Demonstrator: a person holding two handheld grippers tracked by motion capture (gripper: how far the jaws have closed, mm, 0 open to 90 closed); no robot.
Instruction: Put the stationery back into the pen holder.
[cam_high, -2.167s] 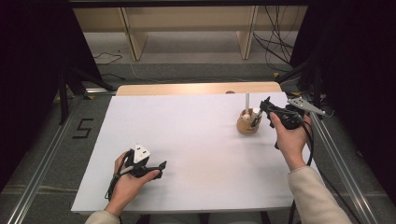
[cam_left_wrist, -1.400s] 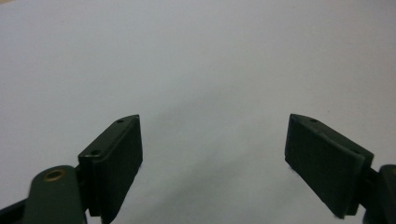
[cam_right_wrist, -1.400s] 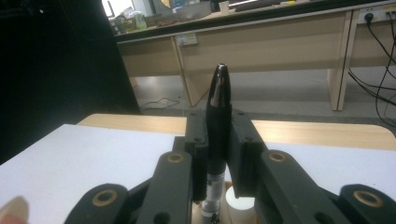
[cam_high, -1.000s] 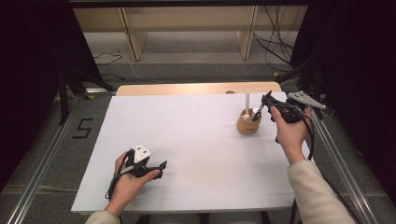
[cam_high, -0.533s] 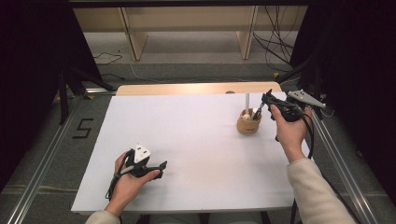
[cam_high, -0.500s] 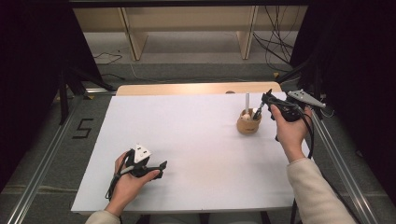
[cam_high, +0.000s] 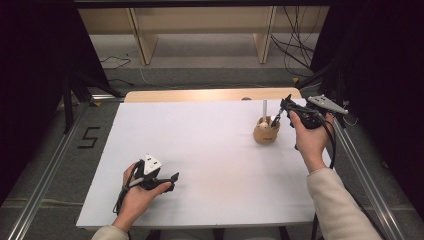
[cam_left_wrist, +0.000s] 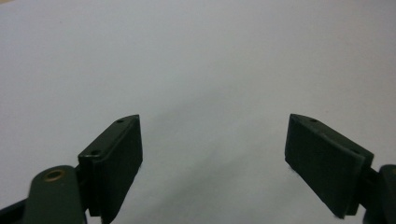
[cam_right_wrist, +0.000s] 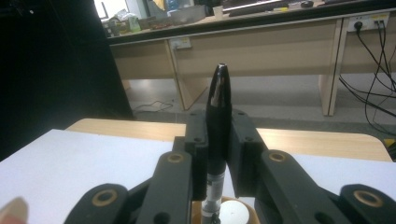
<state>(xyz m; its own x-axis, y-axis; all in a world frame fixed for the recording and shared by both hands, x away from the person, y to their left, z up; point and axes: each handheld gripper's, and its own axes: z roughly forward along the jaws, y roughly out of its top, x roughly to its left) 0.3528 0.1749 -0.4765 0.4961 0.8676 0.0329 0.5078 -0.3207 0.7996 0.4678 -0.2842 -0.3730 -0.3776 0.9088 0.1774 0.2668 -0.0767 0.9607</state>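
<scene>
A round wooden pen holder (cam_high: 266, 134) stands on the white table (cam_high: 210, 150) at the right, with a white stick (cam_high: 264, 107) upright in it. My right gripper (cam_high: 279, 114) hovers just right of the holder, tilted down toward it and shut on a black pen (cam_high: 275, 119). In the right gripper view the black pen (cam_right_wrist: 218, 88) rises between the shut jaws of the right gripper (cam_right_wrist: 218, 122), and its lower end sits over the holder's rim (cam_right_wrist: 251, 217). My left gripper (cam_high: 171, 180) rests near the table's front left. The left gripper (cam_left_wrist: 214, 149) is open over bare white table.
A wooden board (cam_high: 210, 95) lies along the table's far edge. Metal rails (cam_high: 40, 185) run down both sides. Beyond are desks (cam_right_wrist: 261, 51) and cables (cam_high: 295, 40) on the floor. Dark curtains flank the table.
Since the earliest frame my right hand has shifted slightly toward the far side and turned, so its grey plate now shows. The left hand has kept still.
</scene>
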